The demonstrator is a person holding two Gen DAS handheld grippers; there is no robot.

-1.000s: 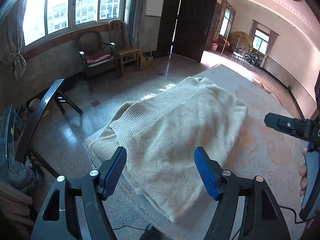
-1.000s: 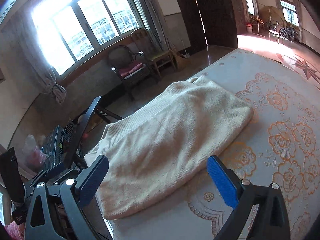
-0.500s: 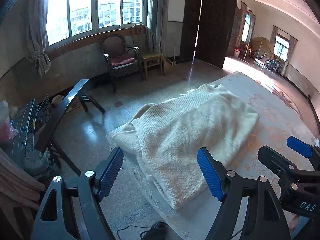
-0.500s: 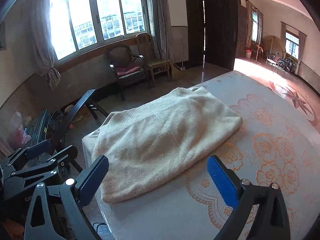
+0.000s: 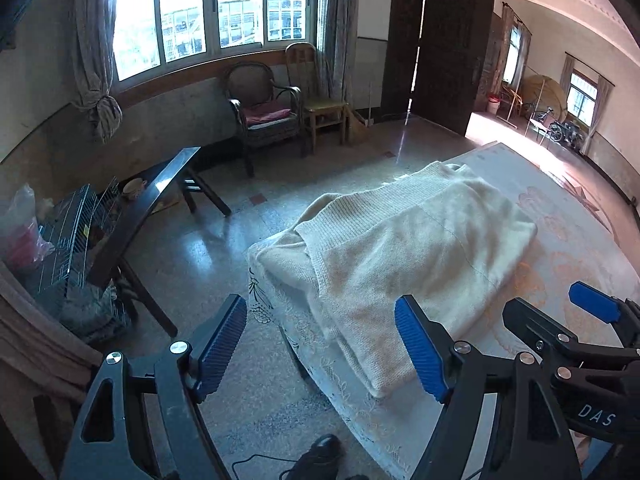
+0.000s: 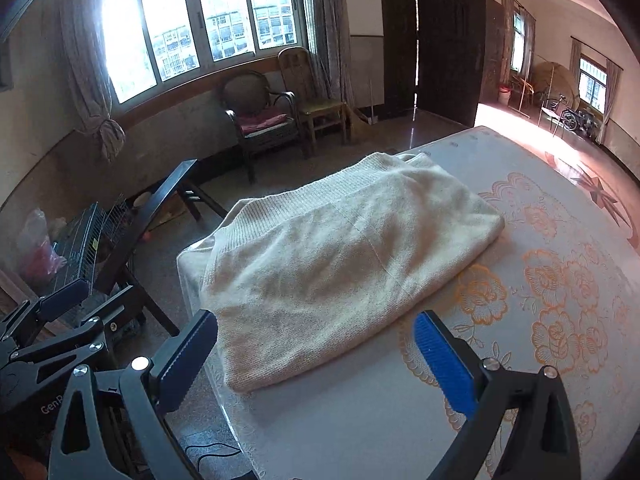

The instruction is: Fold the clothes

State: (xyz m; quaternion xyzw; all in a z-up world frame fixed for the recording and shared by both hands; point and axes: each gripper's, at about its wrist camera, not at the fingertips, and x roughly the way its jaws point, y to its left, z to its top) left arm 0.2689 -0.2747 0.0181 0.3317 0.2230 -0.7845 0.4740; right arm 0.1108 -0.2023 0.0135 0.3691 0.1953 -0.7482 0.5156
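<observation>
Lying folded into a thick rectangle, the cream knitted sweater (image 6: 340, 264) rests at the corner of the table covered with a white cloth printed with orange flowers (image 6: 560, 300). Its ribbed hem band faces the window side, and one lower layer of the knit sticks out from under the top fold at the table's edge, seen best from the left wrist view (image 5: 280, 256).

The left gripper (image 5: 320, 354) hangs short of the table corner, its blue ribbed fingers (image 5: 418, 354) set wide apart with nothing between them; the near end of the sweater lies just beyond its right finger. The right gripper (image 6: 320, 354) hovers over the near side of the table, fingers likewise spread wide and empty, the sweater's near corner lying between and beyond them. Neither gripper touches the knit.

Each gripper shows at the edge of the other's view, close beside it. Beyond the table stand a dark rattan armchair with a red cushion (image 5: 264, 114) and a plain wooden chair (image 5: 320, 96) under the curtained window (image 5: 208, 12).
</observation>
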